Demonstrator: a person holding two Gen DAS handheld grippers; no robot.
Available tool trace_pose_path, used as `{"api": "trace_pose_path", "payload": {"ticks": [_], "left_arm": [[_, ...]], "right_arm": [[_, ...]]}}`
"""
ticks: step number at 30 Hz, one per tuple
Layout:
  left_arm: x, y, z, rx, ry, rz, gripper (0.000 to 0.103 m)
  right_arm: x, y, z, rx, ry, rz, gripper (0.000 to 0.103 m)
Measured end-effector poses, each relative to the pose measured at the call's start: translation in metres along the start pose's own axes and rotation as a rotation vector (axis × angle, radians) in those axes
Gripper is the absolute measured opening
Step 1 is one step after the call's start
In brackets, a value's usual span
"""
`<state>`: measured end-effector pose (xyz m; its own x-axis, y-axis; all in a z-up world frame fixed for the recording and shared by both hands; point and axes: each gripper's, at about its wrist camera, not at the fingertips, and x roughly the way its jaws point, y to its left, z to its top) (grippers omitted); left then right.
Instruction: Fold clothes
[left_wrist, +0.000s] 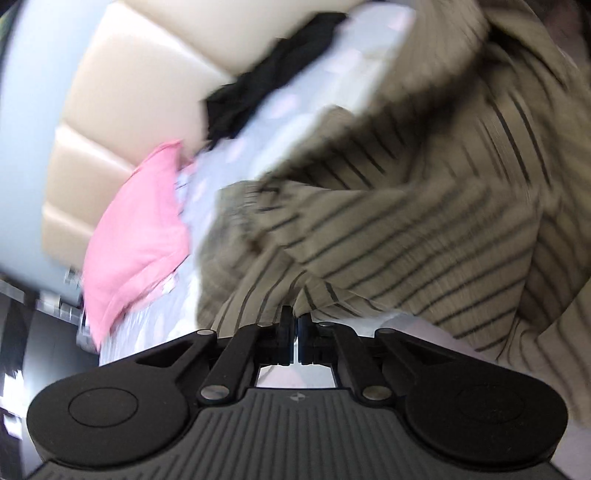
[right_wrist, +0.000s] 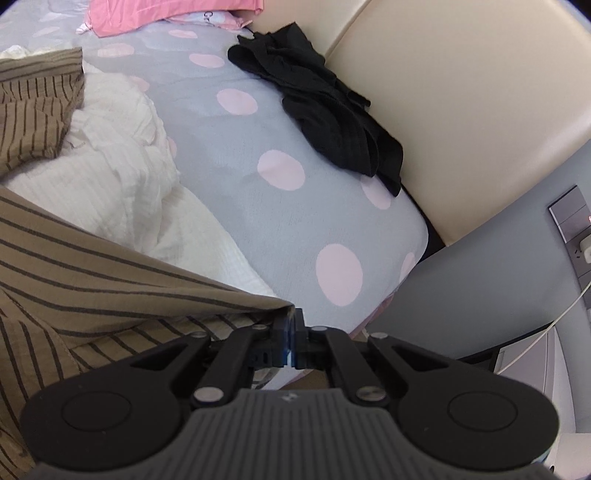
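Both grippers, left and right, are pinching the striped shirt's edge, fully closed, over the bed.

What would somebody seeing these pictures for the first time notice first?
Probably the tan striped garment, which fills the lower left of the right wrist view; the right gripper is shut on its edge and the left gripper on another part of it. Next come the grey bedsheet with big pink dots and the crumpled black garment lying against the cream headboard.
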<state>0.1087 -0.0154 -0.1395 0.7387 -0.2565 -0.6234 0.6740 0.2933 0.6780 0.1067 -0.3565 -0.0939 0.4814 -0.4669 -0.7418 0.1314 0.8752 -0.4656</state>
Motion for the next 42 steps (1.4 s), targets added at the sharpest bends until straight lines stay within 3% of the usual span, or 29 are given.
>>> {"api": "trace_pose_path", "payload": {"ticks": [6, 13, 17, 23, 30, 34, 36, 39, 42], "left_arm": [[-0.064, 0.054, -0.028, -0.297, 0.028, 0.113, 0.0], [-0.173, 0.105, -0.067, -0.539, 0.036, 0.295, 0.0], [-0.245, 0.132, -0.08, -0.622, 0.018, 0.449, 0.0], [-0.362, 0.167, -0.084, -0.726, -0.07, 0.724, 0.0], [-0.493, 0.183, -0.072, -0.762, -0.199, 0.949, 0.0], [-0.532, 0.177, -0.065, -0.763, -0.226, 0.965, 0.0], [-0.528, 0.173, -0.064, -0.76, -0.196, 0.93, 0.0], [-0.515, 0.157, -0.078, -0.765, -0.115, 0.844, 0.0], [-0.491, 0.131, -0.105, -0.798, -0.025, 0.722, 0.0]], "right_arm": [[-0.056, 0.004, 0.012, -0.004, -0.143, -0.001, 0.001], [-0.171, 0.028, 0.039, -0.027, -0.407, 0.057, 0.001], [-0.248, 0.045, 0.052, -0.051, -0.568, 0.12, 0.001], [-0.36, 0.071, 0.051, -0.089, -0.834, 0.173, 0.001], [-0.471, 0.061, 0.036, 0.013, -1.1, 0.208, 0.001], [-0.509, 0.049, 0.022, 0.064, -1.182, 0.227, 0.001], [-0.514, 0.048, 0.017, 0.07, -1.18, 0.235, 0.001], [-0.497, 0.064, 0.02, 0.042, -1.114, 0.261, 0.001], [-0.458, 0.09, 0.02, 0.006, -0.984, 0.308, 0.001]]}}
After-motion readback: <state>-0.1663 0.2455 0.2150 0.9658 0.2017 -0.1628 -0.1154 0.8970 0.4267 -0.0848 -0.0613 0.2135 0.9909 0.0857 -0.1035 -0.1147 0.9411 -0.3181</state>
